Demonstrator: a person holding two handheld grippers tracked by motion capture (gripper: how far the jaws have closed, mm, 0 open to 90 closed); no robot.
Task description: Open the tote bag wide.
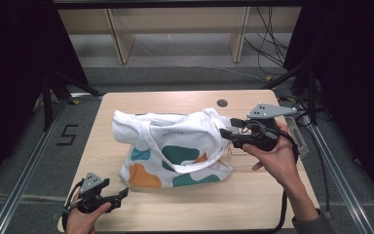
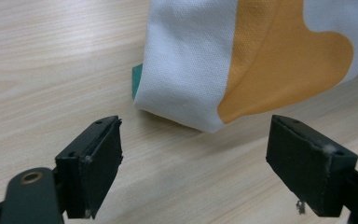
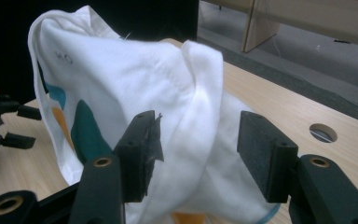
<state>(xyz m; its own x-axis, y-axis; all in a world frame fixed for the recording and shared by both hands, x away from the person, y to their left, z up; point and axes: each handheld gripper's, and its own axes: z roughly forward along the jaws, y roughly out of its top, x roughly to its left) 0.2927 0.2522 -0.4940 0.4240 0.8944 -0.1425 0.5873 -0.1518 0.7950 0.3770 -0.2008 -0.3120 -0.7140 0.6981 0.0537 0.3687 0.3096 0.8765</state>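
A white tote bag (image 1: 175,141) printed with teal and orange blobs lies puffed up in the middle of the wooden table (image 1: 253,195). My right gripper (image 1: 228,130) is raised at the bag's right top edge. In the right gripper view its jaws (image 3: 196,121) stand apart, with a thick white fold of the bag (image 3: 121,70) between them and a gap beside the right pad. My left gripper (image 1: 121,195) rests low at the table's front left, open, pointing at the bag's bottom corner (image 2: 191,60); nothing is between its jaws (image 2: 196,128).
A round hole (image 1: 222,103) sits in the tabletop behind the bag, also seen as the hole (image 3: 323,133) past the right jaw. Wooden shelf legs and cables stand on the floor beyond the table. Metal frame rails run along both sides.
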